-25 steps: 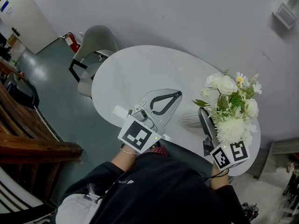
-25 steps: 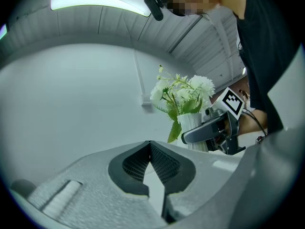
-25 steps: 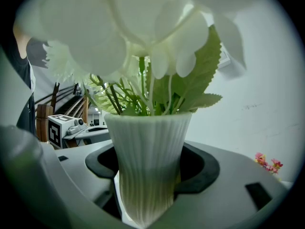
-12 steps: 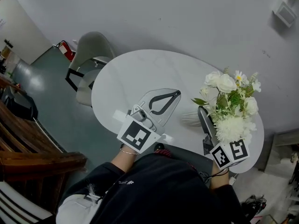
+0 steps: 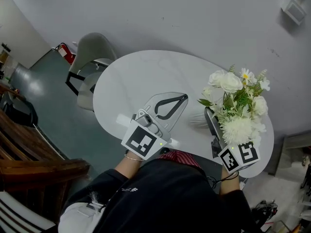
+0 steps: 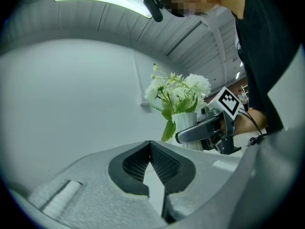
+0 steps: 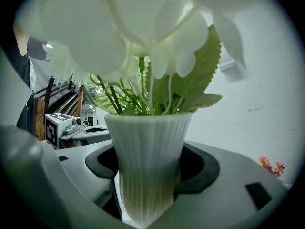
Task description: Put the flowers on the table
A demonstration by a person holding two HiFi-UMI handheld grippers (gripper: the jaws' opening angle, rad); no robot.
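Note:
A bunch of white flowers (image 5: 237,105) with green leaves stands in a ribbed white vase (image 7: 148,142). My right gripper (image 5: 218,116) is shut on the vase, whose body fills the gap between the dark pads (image 7: 202,168). It holds the vase upright over the right end of the white oval table (image 5: 146,74). I cannot tell whether the vase's foot touches the top. My left gripper (image 5: 185,97) lies low over the table's near middle, its jaws meeting at the tips with nothing in them. From the left gripper view the flowers (image 6: 177,92) and the vase (image 6: 185,120) show to the right.
A grey chair (image 5: 95,50) stands at the table's far left, with a red extinguisher (image 5: 64,52) behind it by the wall. Dark wooden furniture (image 5: 29,152) fills the left side. A white box (image 5: 295,11) hangs on the grey wall.
Neither gripper nor the flowers have moved to speak of; only the head view has shifted a little.

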